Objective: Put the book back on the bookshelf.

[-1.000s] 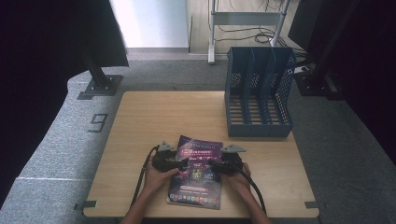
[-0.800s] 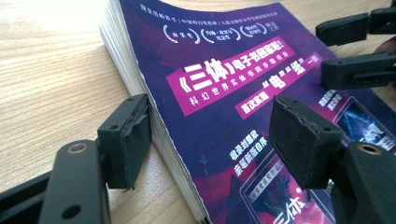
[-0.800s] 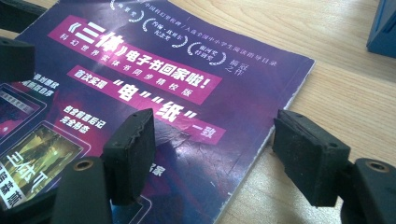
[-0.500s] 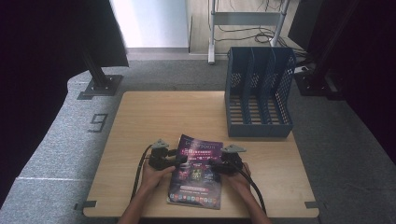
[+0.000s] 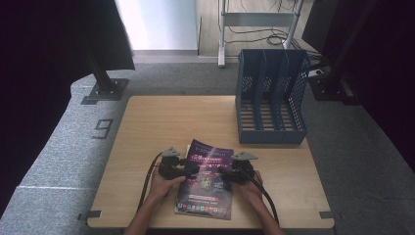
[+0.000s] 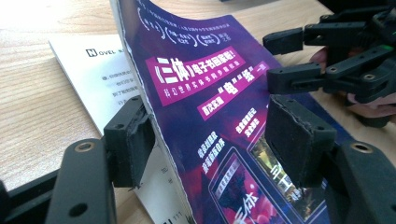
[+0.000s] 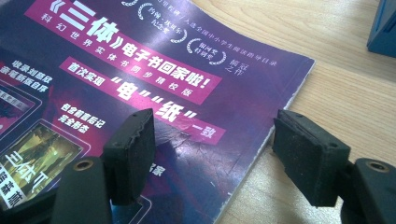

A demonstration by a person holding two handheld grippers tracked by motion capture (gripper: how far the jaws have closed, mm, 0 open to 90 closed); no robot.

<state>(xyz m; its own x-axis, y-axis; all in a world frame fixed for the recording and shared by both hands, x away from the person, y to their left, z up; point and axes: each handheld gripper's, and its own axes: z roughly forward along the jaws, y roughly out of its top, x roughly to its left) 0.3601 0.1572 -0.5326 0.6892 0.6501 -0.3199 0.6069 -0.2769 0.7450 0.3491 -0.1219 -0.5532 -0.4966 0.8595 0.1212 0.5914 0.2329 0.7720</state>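
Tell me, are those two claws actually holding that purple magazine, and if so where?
Not gripped yet. The left gripper straddles the lifted left edge of the magazine, its jaws just closing; one pad touches, the other stands clear. The right gripper sits open over the right edge.

Blue mesh file rack (image 5: 272, 98) upright at the wooden table's (image 5: 161, 122) far right corner, apparently empty.

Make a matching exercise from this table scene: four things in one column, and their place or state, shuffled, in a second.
1. magazine
2. file rack
3. left gripper
4. right gripper

a. stands at the table's far right corner
b. open, jaws astride the raised cover edge
c. lies at the table's near edge, purple cover up
d. open, over the cover's edge, one jaw above bare wood

Pairs: 1-c, 2-a, 3-b, 4-d
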